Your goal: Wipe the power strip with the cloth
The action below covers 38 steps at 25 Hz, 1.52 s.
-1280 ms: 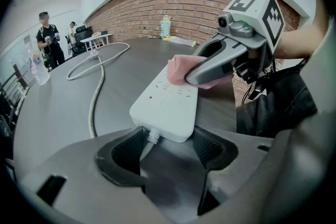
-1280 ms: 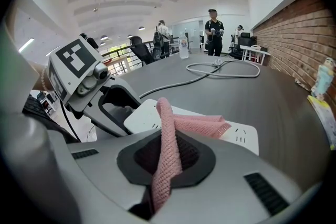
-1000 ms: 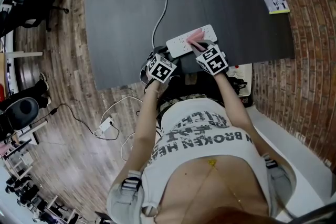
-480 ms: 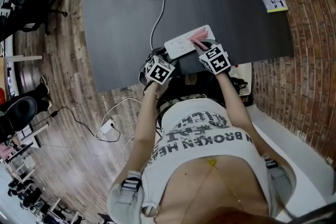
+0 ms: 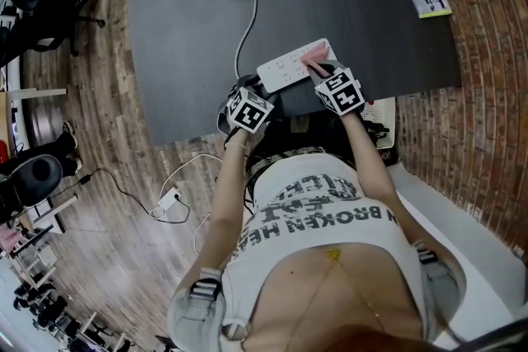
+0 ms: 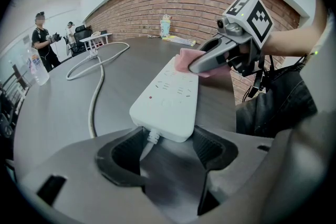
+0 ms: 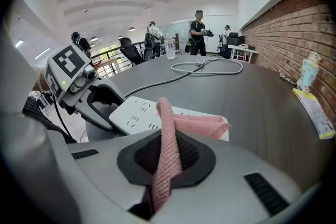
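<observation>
Power strip [image 5: 289, 68]: white, 1 red dot by its cable end. Cloth [image 5: 316, 55]: pink, waffle-textured. Table [image 5: 190, 29] under the power strip: dark grey. Cable [image 6: 93, 102]: white. Left gripper [image 6: 164, 147] and right gripper [image 7: 167, 157]: grey, black pads [image 6: 118, 157], black-and-white marker squares. Wall [image 6: 184, 2] beyond the power strip: red brick.

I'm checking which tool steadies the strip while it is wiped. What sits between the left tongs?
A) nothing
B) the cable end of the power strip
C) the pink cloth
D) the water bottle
B: the left gripper view shows the cable end of the power strip gripped between the left tongs, while the cloth is pinched in the right tongs.
</observation>
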### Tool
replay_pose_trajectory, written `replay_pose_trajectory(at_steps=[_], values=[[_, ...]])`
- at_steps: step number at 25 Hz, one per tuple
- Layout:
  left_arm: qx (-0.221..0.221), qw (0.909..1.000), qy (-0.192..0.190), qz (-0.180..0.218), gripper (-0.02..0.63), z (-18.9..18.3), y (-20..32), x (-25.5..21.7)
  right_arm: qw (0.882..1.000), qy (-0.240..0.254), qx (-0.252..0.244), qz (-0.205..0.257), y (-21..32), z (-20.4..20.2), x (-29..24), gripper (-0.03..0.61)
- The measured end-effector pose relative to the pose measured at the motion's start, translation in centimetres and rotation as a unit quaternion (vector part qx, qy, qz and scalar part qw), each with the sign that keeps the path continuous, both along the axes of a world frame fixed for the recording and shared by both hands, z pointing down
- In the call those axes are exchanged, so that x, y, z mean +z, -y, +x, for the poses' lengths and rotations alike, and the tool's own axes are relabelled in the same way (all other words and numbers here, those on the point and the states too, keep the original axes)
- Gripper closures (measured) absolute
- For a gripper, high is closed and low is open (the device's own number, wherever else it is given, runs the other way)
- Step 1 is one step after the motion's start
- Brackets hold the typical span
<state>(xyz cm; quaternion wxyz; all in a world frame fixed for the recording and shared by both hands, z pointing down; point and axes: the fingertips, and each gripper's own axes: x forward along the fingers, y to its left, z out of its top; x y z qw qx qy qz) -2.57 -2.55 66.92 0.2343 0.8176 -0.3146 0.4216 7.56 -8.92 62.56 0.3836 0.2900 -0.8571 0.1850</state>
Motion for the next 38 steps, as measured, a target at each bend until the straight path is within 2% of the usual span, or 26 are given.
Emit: replay_pose_trajectory(at_steps=[32,38], values=[[-0.002,1.0,0.002,-0.002,0.334,0.0,0.0,0.1,0.997,-0.016,0.076,0.02,2.3,5.6,0.0,0.563],[-0.003,1.0,0.003,-0.002,0.334,0.1,0.0,0.0,0.994,-0.045,0.087,0.042,3.0,7.2,0.0,0.561]])
